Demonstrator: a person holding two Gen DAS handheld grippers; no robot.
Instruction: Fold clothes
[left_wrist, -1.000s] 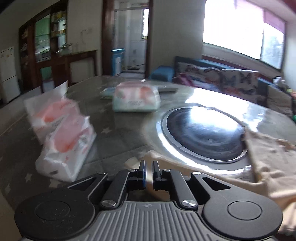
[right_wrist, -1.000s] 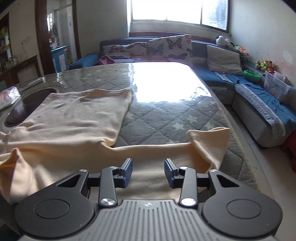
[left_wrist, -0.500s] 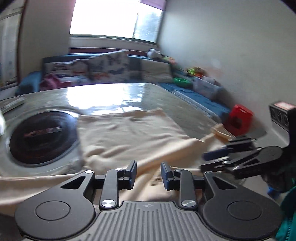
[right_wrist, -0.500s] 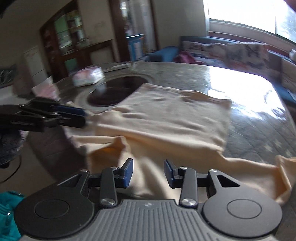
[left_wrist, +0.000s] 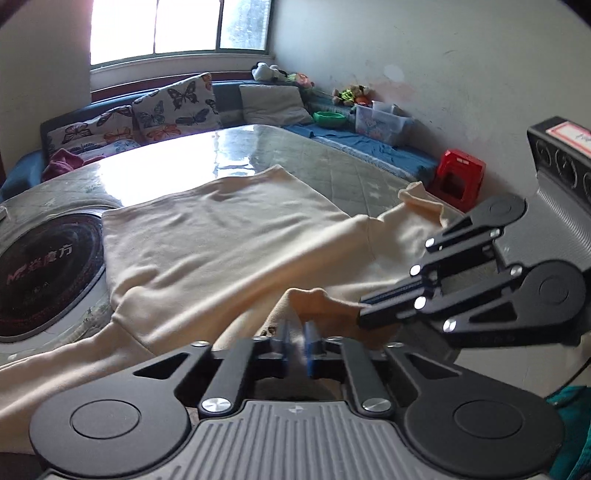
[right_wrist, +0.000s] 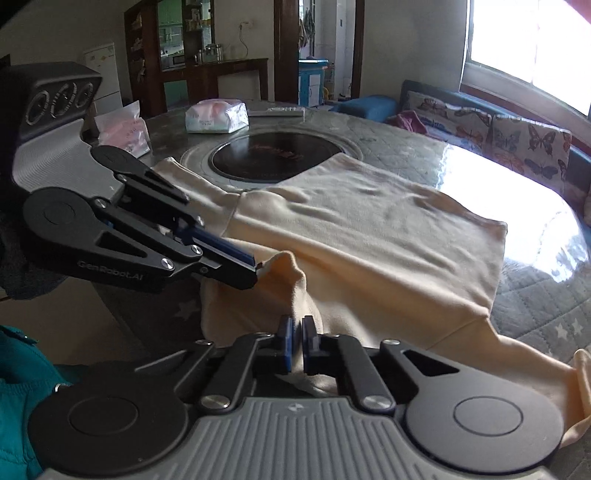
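Observation:
A cream long-sleeved garment lies spread on the round table, also in the right wrist view. My left gripper is shut on a raised fold of the garment near the table's front edge. My right gripper is shut on the same fold from the other side. In the left wrist view the right gripper comes in from the right, pinching the cloth. In the right wrist view the left gripper comes in from the left, its tips on the cloth peak.
A dark round hotplate sits in the table beside the garment. Tissue packs lie at the far side. A sofa with butterfly cushions runs along the window. A red stool stands on the floor.
Both grippers have swung in toward each other over the garment's near edge and closed on a fold of it, lifting it into a peak. They were open half a second ago.

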